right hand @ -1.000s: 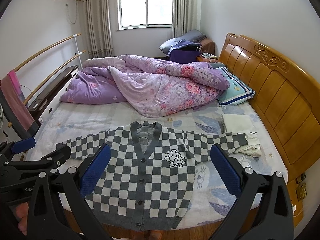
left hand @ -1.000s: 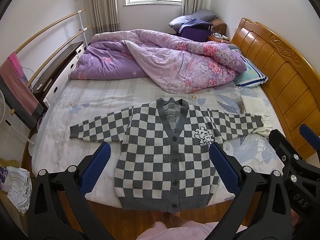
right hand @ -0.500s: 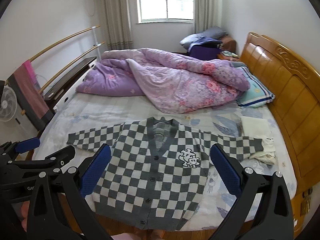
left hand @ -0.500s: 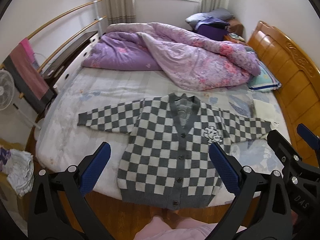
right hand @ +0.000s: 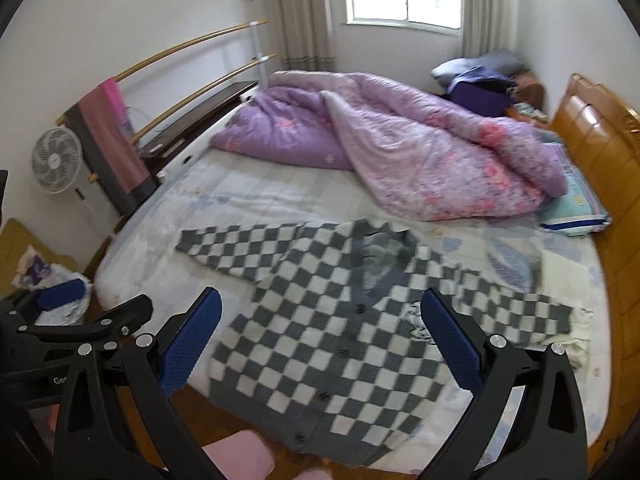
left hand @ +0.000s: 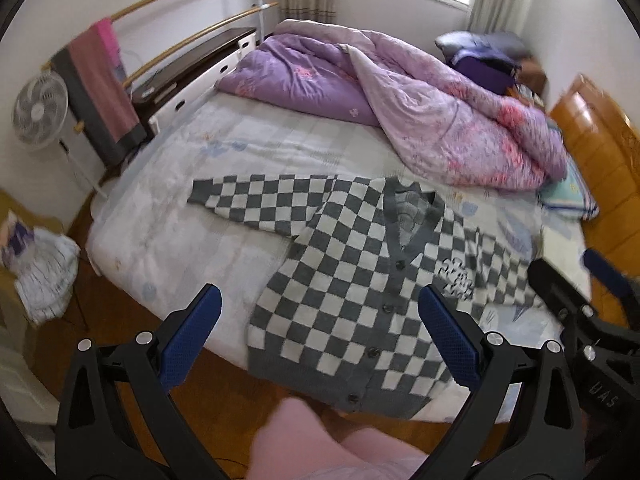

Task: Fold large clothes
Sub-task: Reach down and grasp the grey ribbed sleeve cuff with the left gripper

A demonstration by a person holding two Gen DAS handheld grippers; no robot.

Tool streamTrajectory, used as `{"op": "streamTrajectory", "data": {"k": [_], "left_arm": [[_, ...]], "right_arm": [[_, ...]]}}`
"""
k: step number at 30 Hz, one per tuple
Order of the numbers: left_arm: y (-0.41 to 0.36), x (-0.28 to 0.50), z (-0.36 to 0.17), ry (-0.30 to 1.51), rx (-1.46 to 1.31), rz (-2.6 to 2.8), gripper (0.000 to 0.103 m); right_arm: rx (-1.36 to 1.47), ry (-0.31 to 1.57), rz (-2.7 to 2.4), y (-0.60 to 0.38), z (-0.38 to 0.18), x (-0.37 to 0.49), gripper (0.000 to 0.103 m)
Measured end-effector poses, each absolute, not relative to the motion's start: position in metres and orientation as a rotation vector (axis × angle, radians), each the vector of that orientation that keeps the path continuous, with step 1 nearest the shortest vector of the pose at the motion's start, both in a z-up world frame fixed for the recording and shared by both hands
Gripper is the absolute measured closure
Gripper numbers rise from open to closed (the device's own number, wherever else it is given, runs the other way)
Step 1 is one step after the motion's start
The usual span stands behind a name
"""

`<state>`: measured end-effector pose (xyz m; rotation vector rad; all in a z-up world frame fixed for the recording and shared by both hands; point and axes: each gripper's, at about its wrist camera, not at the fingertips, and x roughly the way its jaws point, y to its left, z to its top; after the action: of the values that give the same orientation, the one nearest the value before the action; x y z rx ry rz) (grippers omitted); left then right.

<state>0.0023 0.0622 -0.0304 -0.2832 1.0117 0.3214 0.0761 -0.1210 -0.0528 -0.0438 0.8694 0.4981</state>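
A grey-and-white checked cardigan (left hand: 352, 280) lies flat and buttoned on the bed, sleeves spread, hem at the near edge; the right wrist view shows the same cardigan (right hand: 320, 328). My left gripper (left hand: 320, 336) hovers open above the hem, nothing between its blue pads. My right gripper (right hand: 320, 340) is likewise open and empty over the cardigan's lower half. In the left wrist view the right gripper (left hand: 592, 280) shows at the right edge. The right wrist view catches the left gripper (right hand: 72, 304) at the lower left.
A purple floral quilt (left hand: 420, 108) is heaped at the bed's far side. A wooden headboard (left hand: 600, 140) stands on the right, a pillow (right hand: 576, 208) beside it. A fan (left hand: 38, 110) and towel rack (left hand: 104, 84) are left of the bed. Pink-clad knees (left hand: 320, 440) are below.
Both cameras have swung leftward and tilted, so the cardigan now sits more to the right and at an angle. Both grippers stay open and empty.
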Motion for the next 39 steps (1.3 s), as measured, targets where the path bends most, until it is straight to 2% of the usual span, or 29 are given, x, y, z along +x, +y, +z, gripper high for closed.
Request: {"op": "streamTrajectory", "data": {"k": [5, 9, 16, 21, 23, 25, 30, 39], "left_arm": [[0.100, -0.001, -0.039, 0.953, -0.386, 0.366, 0.005], [0.134, 0.013, -0.056, 0.974, -0.379, 0.402, 0.005], [0.223, 0.044, -0.114, 0.989, -0.450, 0.387, 0.005], [0.310, 0.085, -0.174, 1.030, -0.504, 0.381, 0.005], [0.337, 0.099, -0.198, 1.046, -0.505, 0.406, 0.005], [0.370, 0.117, -0.229, 1.051, -0.539, 0.422, 0.005], [0.446, 0.156, -0.310, 1.076, -0.656, 0.462, 0.005], [0.522, 0.206, -0.438, 1.099, -0.765, 0.556, 0.006]], "right_arm": [[-0.003, 0.937, 0.593, -0.090, -0.067, 0.092, 0.007], [0.014, 0.941, 0.624, -0.061, -0.076, 0.104, 0.007], [-0.019, 0.922, 0.539, 0.010, -0.105, 0.142, 0.008], [-0.077, 0.971, 0.487, 0.072, -0.149, 0.180, 0.010], [-0.102, 1.013, 0.505, 0.090, -0.169, 0.192, 0.025], [-0.121, 1.063, 0.518, 0.113, -0.193, 0.210, 0.031], [-0.160, 1.118, 0.459, 0.147, -0.243, 0.248, 0.032], [-0.194, 1.255, 0.329, 0.166, -0.327, 0.302, 0.032]]}}
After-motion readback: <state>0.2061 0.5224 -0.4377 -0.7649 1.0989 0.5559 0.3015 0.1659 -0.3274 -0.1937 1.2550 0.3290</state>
